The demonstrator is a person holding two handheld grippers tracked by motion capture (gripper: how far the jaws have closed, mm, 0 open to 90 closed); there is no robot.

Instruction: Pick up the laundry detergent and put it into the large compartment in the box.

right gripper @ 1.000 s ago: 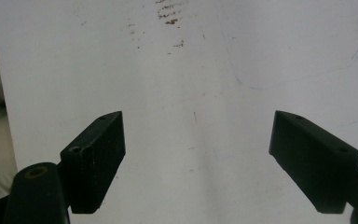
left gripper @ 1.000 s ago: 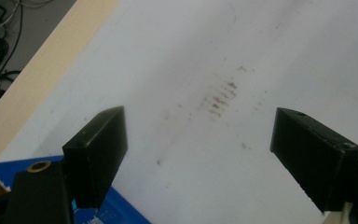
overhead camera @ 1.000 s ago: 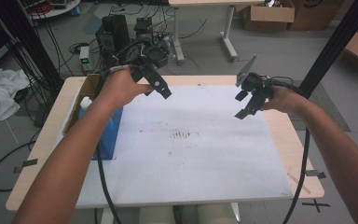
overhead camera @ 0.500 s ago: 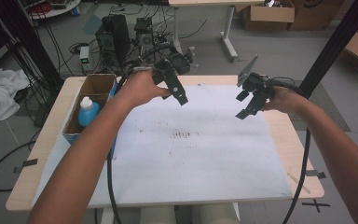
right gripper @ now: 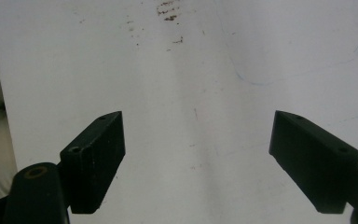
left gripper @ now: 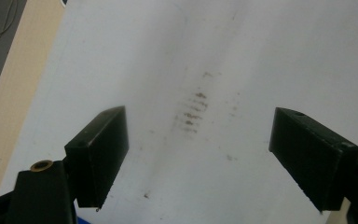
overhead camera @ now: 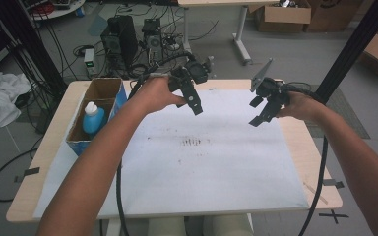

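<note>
A person holds 2 tools above a worktop (overhead camera: 54, 162) covered by a white sheet (overhead camera: 216, 167). The left tool (overhead camera: 193, 101) hangs over the sheet's far part, jaws spread wide with nothing between them; in the left gripper view the same tool (left gripper: 198, 154) looks down on a patch of brown smudges (left gripper: 193, 109) that lies ahead of its jaws. The right tool (overhead camera: 260, 110) hovers level with it, well apart, also wide and empty (its own view (right gripper: 198, 158) shows bare sheet between the jaws, faint brown marks (right gripper: 168, 11) farther ahead). To the outer side of the left tool stands an open cardboard box (overhead camera: 103, 91) at the worktop's edge, with a blue bottle (overhead camera: 93, 118) upright inside it. Neither tool touches the sheet, the box or the bottle.
</note>
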